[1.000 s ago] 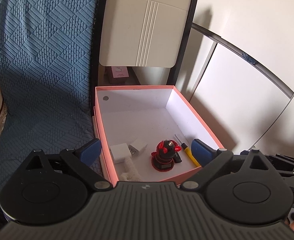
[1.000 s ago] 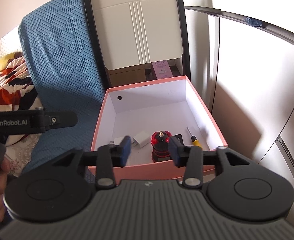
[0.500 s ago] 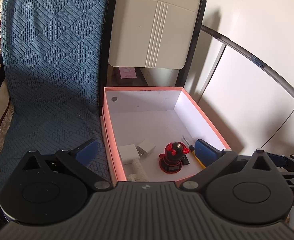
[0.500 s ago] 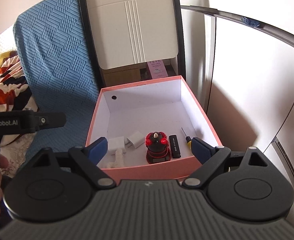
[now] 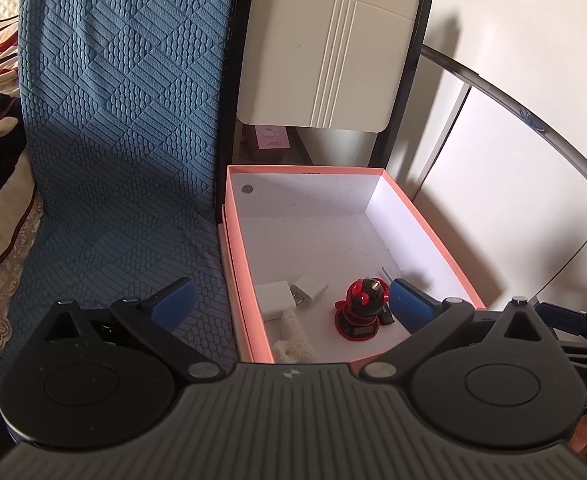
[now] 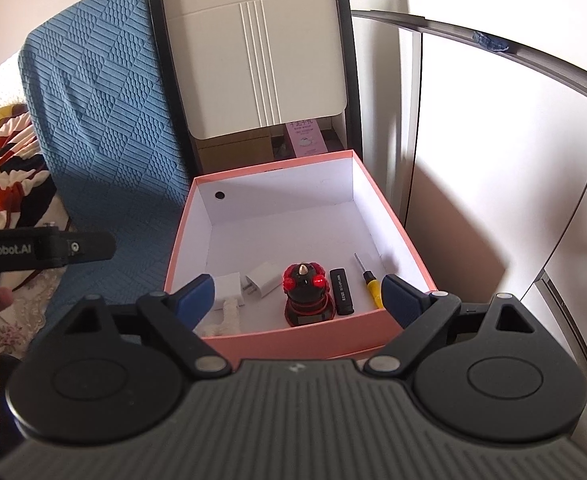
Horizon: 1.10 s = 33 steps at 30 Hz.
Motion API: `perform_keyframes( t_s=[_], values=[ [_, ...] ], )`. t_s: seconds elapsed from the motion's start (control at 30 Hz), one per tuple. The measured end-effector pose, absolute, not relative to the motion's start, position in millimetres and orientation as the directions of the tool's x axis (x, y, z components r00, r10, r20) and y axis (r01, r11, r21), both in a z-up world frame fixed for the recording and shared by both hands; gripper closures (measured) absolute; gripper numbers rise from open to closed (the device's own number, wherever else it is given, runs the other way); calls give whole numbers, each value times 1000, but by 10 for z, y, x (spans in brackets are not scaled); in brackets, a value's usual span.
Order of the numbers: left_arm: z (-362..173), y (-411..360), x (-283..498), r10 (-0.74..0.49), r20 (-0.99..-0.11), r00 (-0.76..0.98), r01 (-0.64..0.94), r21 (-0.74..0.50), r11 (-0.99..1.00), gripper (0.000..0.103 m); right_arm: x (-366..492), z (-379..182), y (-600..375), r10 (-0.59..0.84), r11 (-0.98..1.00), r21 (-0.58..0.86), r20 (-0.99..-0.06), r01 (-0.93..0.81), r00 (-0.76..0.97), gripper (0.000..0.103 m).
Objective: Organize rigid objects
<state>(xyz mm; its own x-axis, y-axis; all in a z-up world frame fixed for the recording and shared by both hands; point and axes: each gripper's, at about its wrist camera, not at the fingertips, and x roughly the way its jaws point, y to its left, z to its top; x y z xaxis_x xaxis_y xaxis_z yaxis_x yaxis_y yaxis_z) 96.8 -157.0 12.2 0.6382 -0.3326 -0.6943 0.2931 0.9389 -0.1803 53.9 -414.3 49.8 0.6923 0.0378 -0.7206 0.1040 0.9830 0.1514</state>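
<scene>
Right gripper [image 6: 295, 294] spread wide, empty, held just short of the pink box [image 6: 293, 338]. Left gripper [image 5: 291, 298] likewise wide apart and empty, above the box's left wall.

Inside, grouped along the near wall, apparently to leave the far floor free: two white chargers [image 6: 262, 278] side by side, red-and-black figurine [image 6: 304, 296] upright, black stick [image 6: 342, 286], yellow-handled screwdriver [image 6: 370, 282] lying flat. White fuzzy strip [image 6: 225, 318] at the near left corner.

Box beside a blue quilted cover [image 6: 101, 120]; beige panel [image 6: 261, 48] behind; white cabinet doors [image 6: 493, 168] to the right.
</scene>
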Motion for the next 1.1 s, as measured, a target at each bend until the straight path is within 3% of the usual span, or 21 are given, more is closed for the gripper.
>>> perform_keyframes(
  t_s=[1.1],
  values=[
    [107,-1365,736,-347,-668,658,302,-188,935,0,460,455,-3994,60,988,141,-736,65,674,11]
  ],
)
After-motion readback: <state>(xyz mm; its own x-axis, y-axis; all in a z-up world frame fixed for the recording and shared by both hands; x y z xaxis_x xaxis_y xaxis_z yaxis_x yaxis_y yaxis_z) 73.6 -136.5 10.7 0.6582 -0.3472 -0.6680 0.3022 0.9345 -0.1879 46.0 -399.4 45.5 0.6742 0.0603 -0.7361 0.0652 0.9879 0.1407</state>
